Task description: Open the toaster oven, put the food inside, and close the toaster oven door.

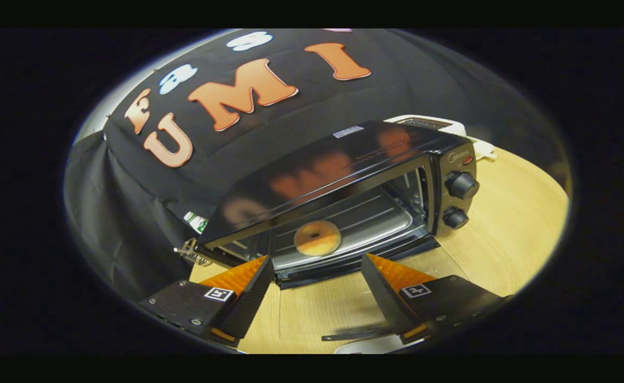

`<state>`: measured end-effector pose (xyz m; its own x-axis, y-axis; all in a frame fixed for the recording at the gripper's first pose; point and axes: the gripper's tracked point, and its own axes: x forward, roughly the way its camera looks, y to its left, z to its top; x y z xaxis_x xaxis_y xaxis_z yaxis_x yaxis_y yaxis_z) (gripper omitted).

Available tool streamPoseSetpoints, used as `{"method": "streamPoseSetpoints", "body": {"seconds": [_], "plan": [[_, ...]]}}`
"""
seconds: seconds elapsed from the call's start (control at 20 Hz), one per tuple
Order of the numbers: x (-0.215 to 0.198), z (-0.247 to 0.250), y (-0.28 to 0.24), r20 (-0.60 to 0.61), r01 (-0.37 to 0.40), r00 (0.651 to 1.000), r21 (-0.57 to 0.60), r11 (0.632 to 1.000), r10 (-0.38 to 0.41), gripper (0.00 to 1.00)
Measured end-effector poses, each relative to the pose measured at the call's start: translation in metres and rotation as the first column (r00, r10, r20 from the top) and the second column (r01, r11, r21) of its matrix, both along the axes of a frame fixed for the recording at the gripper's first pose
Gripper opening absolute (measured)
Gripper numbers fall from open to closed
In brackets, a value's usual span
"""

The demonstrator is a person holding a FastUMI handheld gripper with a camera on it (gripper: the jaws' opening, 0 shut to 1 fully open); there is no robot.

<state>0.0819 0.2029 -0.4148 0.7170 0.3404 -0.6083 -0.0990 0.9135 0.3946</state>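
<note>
Golden donut [317, 238] sits on oven [343, 181] tray, beyond the gripper [317, 266], fingers spread, empty. Glass door [338, 311] looks rigid; I'd lift its front edge.

The gripper view looks forward along the gripper [317, 271], whose two fingers stand apart at lower centre with nothing between them. It sits low and tilted, close to the wooden table [508, 234], facing the open front of the toaster oven [343, 181] at mid-frame. The booth's black cloth wall [131, 213] fills the upper left behind it.
</note>
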Motion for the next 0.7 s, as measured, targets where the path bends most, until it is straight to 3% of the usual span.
{"method": "streamPoseSetpoints", "body": {"seconds": [0.35,0.7], "plan": [[-0.041,0.011,-0.025,0.053,-0.038,0.997,-0.175,0.984,0.048,0.99],[-0.084,0.002,-0.043,0.039,-0.072,0.996,-0.279,0.958,0.086,0.99]]}}
